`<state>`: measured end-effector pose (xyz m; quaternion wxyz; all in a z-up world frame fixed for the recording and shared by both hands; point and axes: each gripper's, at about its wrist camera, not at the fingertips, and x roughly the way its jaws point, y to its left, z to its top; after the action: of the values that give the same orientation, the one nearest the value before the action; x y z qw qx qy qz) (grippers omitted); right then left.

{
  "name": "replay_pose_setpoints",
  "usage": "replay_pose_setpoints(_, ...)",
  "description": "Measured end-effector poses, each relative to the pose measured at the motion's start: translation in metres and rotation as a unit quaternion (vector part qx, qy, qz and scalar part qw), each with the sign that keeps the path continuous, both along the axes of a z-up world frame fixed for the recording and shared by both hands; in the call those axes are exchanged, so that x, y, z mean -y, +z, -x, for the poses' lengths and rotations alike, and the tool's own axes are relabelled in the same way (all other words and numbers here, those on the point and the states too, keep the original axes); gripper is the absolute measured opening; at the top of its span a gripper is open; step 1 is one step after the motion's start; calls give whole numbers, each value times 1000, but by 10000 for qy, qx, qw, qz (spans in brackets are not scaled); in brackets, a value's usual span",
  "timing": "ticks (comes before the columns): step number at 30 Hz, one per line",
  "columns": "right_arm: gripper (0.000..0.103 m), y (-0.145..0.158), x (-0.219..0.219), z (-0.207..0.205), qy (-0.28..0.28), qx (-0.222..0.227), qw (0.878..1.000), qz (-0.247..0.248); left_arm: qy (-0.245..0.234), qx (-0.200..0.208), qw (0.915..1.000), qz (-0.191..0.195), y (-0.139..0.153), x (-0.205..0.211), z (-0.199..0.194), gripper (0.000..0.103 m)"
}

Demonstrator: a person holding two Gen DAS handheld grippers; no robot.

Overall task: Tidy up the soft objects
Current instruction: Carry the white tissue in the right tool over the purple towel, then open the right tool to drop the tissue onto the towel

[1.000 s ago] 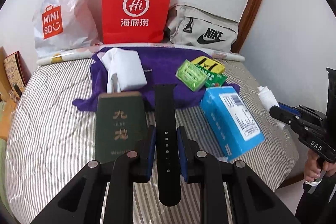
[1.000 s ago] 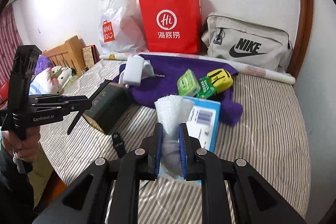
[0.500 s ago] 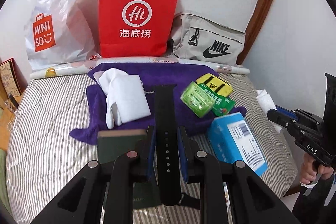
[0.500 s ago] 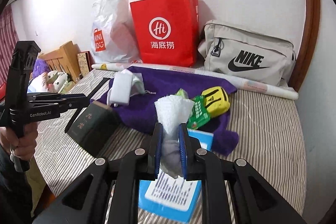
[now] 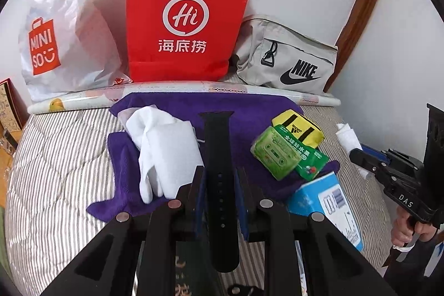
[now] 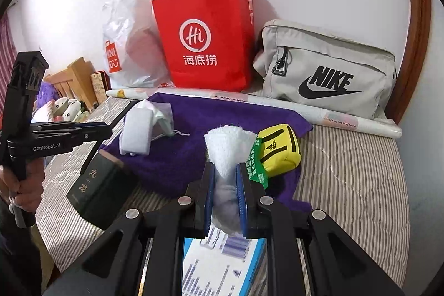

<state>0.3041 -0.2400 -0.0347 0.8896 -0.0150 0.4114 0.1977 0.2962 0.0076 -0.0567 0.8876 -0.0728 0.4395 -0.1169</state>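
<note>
Left hand-held gripper (image 5: 219, 185) clamps smooth black perforated strap (image 5: 217, 154); right hand-held gripper (image 6: 225, 194) pinches fluffy white rolled towel (image 6: 229, 147).

Left claw (image 5: 219, 185) angled downward, pads clamped on black strap (image 5: 219, 157). Right claw (image 6: 225, 185) angled downward, pads pinching white cloth (image 6: 229, 148). Each handle gripped by bare hand (image 6: 23, 185).

A red paper carrier bag (image 5: 183, 26) stands against the wall between a white crinkled plastic shopping bag (image 5: 66, 26) and a grey fabric pouch (image 5: 285, 60), behind the striped bed (image 6: 349, 185).
</note>
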Motion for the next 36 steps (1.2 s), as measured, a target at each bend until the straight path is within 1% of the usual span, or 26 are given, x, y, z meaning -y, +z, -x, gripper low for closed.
replay_pose_setpoints(6,16,-9,-1,-22,-26,-57,9999,80,-36,-171,9998,38,-7,3,-29,20)
replay_pose_setpoints(9,16,-15,0,-33,-26,-115,9999,94,0,-242,9997,-8,-12,3,-41,20)
replay_pose_setpoints(14,16,-27,1,-54,-67,-263,9996,26,-1,-352,9993,95,-19,0,-56,20)
replay_pose_setpoints(17,16,-34,-2,-65,-56,-355,9993,108,-23,-427,9991,27,-25,3,-65,20)
replay_pose_setpoints(19,16,-37,-3,-70,-44,-396,9991,142,-20,-491,9988,56,-29,3,-71,20)
replay_pose_setpoints(21,16,-42,-5,-76,-46,-462,9987,188,-21,-544,9985,94,-33,3,-75,20)
replay_pose_setpoints(26,16,-58,-10,-88,1,-692,9973,241,-11,-701,9975,-2,-45,6,-86,20)
replay_pose_setpoints(30,16,-70,-14,-96,59,-901,9954,334,46,-794,9968,49,-50,2,-93,20)
replay_pose_setpoints(36,17,-75,-17,-98,97,-924,9950,378,76,-874,9961,93,-57,0,-97,20)
